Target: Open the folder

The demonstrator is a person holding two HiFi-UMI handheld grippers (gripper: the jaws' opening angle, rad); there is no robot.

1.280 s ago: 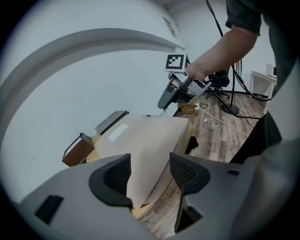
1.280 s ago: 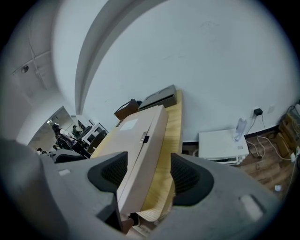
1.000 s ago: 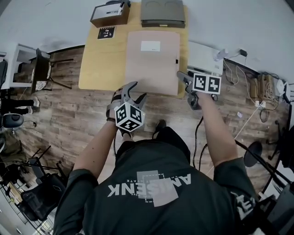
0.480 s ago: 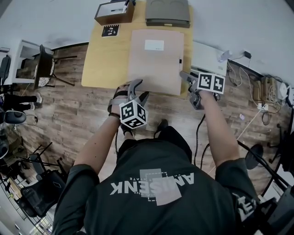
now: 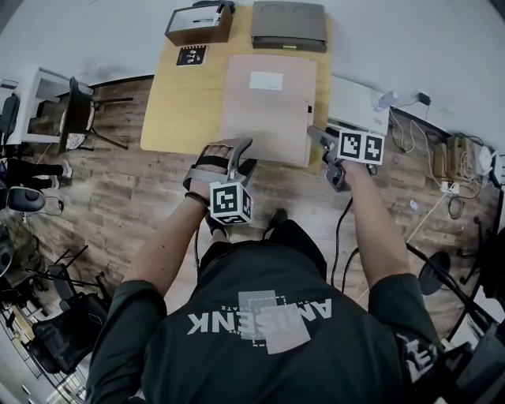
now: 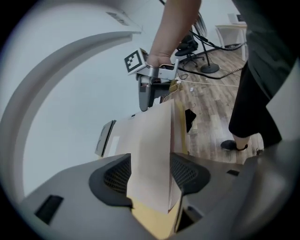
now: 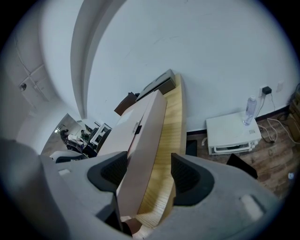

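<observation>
The wooden table (image 5: 177, 118) carries the tan folder (image 5: 268, 110) on its right half. The folder is flat and closed, and its near end reaches the table's near edge. A brown box (image 5: 199, 24) at the far left corner and a grey case (image 5: 289, 24) on the far edge have not moved.

What has just changed is my left tool (image 5: 229, 150). Over the last second it rolls onto its side at the near edge and now sits at the folder's near left corner. Its jaws are spread wide, and its own view shows the folder's end between the pads, not pinched.

My right tool (image 5: 319, 138) keeps its place at the table's right edge, close to the near right corner. It is likewise released, and the folder's right side runs up between its jaws beside the left pad.

I judge the task barely begun. The roll lines the left jaws up across the cover, so closing on it and lifting would be the next step. The small dark clasp (image 5: 309, 109) on the folder's right side may have to give first.
</observation>
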